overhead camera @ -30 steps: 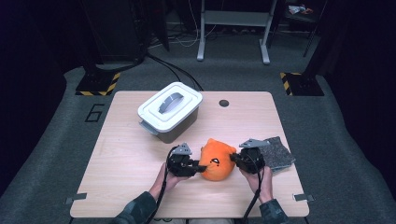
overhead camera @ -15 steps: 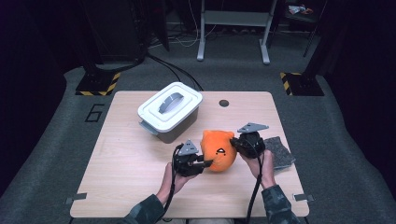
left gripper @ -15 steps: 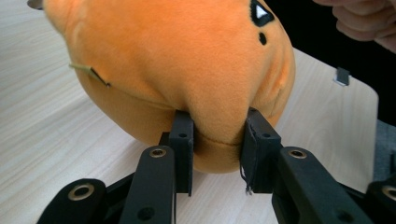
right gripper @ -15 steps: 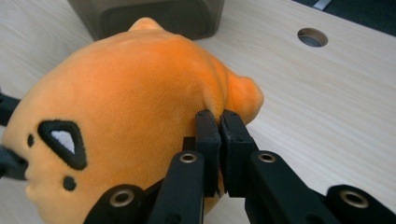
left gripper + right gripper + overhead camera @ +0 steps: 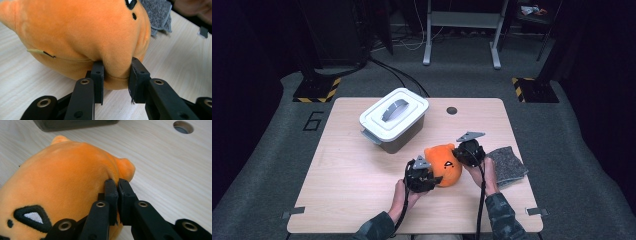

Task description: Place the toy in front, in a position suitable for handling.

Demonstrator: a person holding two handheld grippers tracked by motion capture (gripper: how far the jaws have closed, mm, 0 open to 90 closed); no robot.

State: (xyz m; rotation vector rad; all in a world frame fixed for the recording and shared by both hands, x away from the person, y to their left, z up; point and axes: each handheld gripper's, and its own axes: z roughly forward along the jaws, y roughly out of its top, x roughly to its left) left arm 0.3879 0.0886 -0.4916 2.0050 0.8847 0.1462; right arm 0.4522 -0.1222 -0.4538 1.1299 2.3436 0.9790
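Observation:
An orange plush toy with a stitched face lies on the wooden table, near its front, held from both sides. My left gripper is at its near-left side and is shut on a fat fold of the plush toy, which bulges between the left gripper's pads. My right gripper is at its right side. The right gripper's jaws stand almost together and nip a thin pinch of fabric beside a small ear of the plush toy.
A white lidded box with a grey handle stands behind the toy, to the left. A grey cloth lies flat at the right, close to my right hand. A round hole sits in the tabletop at the back.
My right gripper has moved away from the person, off the grey cloth. My left gripper has shifted a little right. The plush toy has come along between them and turned slightly.

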